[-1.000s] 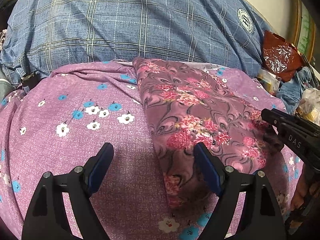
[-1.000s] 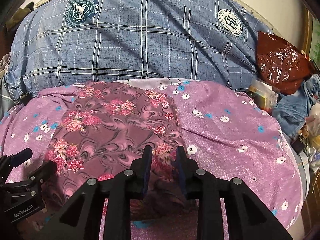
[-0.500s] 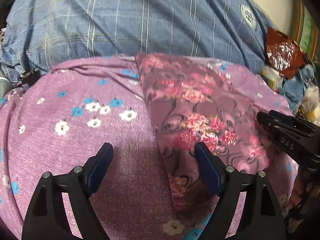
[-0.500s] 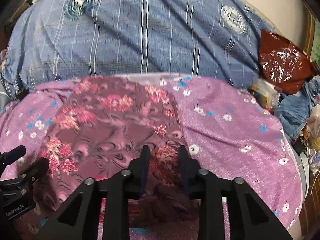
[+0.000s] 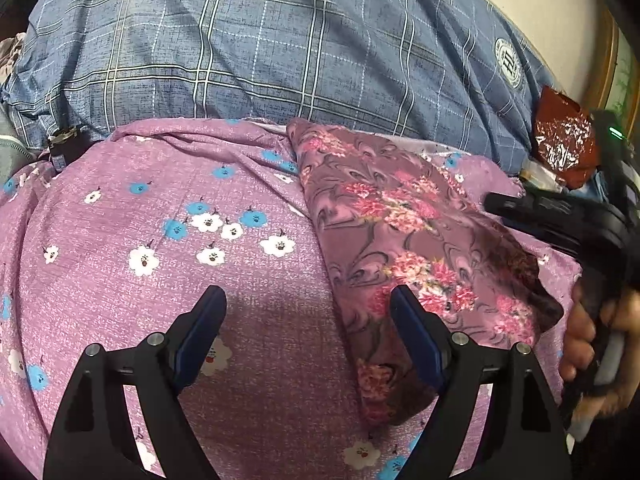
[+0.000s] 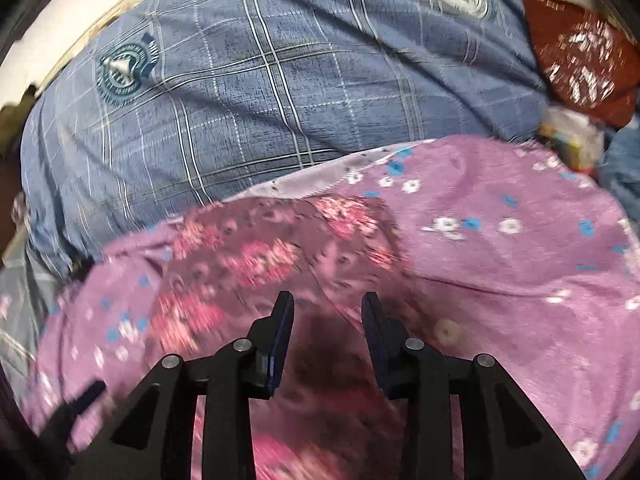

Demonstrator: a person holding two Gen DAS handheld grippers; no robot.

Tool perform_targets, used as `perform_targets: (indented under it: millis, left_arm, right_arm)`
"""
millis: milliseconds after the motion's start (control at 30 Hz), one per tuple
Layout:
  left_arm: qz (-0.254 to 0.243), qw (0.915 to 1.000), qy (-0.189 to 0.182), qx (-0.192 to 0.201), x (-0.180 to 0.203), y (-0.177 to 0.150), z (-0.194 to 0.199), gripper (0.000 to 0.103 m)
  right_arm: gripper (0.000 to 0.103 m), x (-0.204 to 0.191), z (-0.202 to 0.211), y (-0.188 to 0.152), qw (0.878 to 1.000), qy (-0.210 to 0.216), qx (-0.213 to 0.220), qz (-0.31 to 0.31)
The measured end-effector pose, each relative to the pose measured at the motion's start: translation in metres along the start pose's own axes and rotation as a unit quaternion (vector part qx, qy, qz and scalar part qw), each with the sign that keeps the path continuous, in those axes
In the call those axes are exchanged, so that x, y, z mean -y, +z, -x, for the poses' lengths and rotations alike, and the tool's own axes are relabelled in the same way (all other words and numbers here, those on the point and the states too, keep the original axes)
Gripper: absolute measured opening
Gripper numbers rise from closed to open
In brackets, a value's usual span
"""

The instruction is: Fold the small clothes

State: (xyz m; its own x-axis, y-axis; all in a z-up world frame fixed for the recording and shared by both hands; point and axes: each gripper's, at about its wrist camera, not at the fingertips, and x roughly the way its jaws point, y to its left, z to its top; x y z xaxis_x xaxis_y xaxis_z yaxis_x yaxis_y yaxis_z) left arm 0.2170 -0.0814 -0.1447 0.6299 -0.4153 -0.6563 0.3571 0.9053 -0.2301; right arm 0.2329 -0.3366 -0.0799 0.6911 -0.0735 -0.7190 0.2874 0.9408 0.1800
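A folded mauve cloth with pink flowers [image 5: 404,248] lies on the purple flowered bedsheet [image 5: 160,264]. My left gripper [image 5: 308,332] is open and empty, low over the sheet, with its right finger over the cloth's left edge. My right gripper [image 6: 327,332] is open with nothing between its fingers, above the cloth's near right part [image 6: 260,256]; that view is motion-blurred. The right gripper also shows in the left wrist view [image 5: 560,224], held by a hand at the cloth's right edge.
A large blue plaid pillow [image 5: 280,52] fills the back. A red-brown plastic bag [image 5: 566,140] and clutter lie at the far right. The purple sheet extends left and right of the cloth.
My right gripper has opened wider, let go of the cloth and lifted, tilting its view. The cloth's right part now lies looser. The left gripper has stayed open and almost still.
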Motion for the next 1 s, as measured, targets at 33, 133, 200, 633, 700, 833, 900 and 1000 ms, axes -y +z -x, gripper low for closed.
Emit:
perform_targets:
  millis: [33, 133, 200, 633, 700, 833, 900, 1000]
  left_arm:
    - [-0.004, 1.0000, 0.003, -0.005, 0.001, -0.001, -0.003, 0.084]
    - [-0.020, 0.9995, 0.005, -0.023, 0.005, -0.004, -0.011, 0.085]
    - [-0.023, 0.9996, 0.007, -0.018, 0.006, -0.004, -0.010, 0.085]
    - [-0.061, 0.9980, 0.005, -0.015, 0.009, -0.012, -0.005, 0.085]
    - [-0.056, 0.9983, 0.004, -0.016, 0.008, -0.010, -0.002, 0.085]
    - [-0.049, 0.9987, 0.008, 0.014, 0.008, -0.006, 0.013, 0.085]
    - [-0.051, 0.9985, 0.004, 0.021, 0.007, -0.006, 0.017, 0.085]
    - [-0.067, 0.9976, 0.006, -0.016, 0.011, -0.011, 0.005, 0.085]
  right_arm:
    - [0.036, -0.002, -0.011, 0.002, 1.000, 0.003, -0.019, -0.004]
    - [0.039, -0.009, -0.052, -0.002, 0.997, -0.005, -0.071, 0.003]
    - [0.039, -0.017, -0.051, 0.000, 0.998, -0.018, -0.062, 0.025]
    - [0.043, -0.028, -0.101, 0.032, 0.995, 0.012, -0.097, 0.016]
    - [0.043, -0.034, -0.092, 0.036, 0.995, 0.010, -0.094, 0.020]
    - [0.042, -0.058, -0.069, 0.035, 0.994, 0.067, -0.070, 0.049]
    - [0.041, -0.075, -0.058, 0.030, 0.990, 0.104, -0.060, 0.069]
    - [0.041, -0.092, -0.072, 0.016, 0.986, 0.104, -0.096, 0.090]
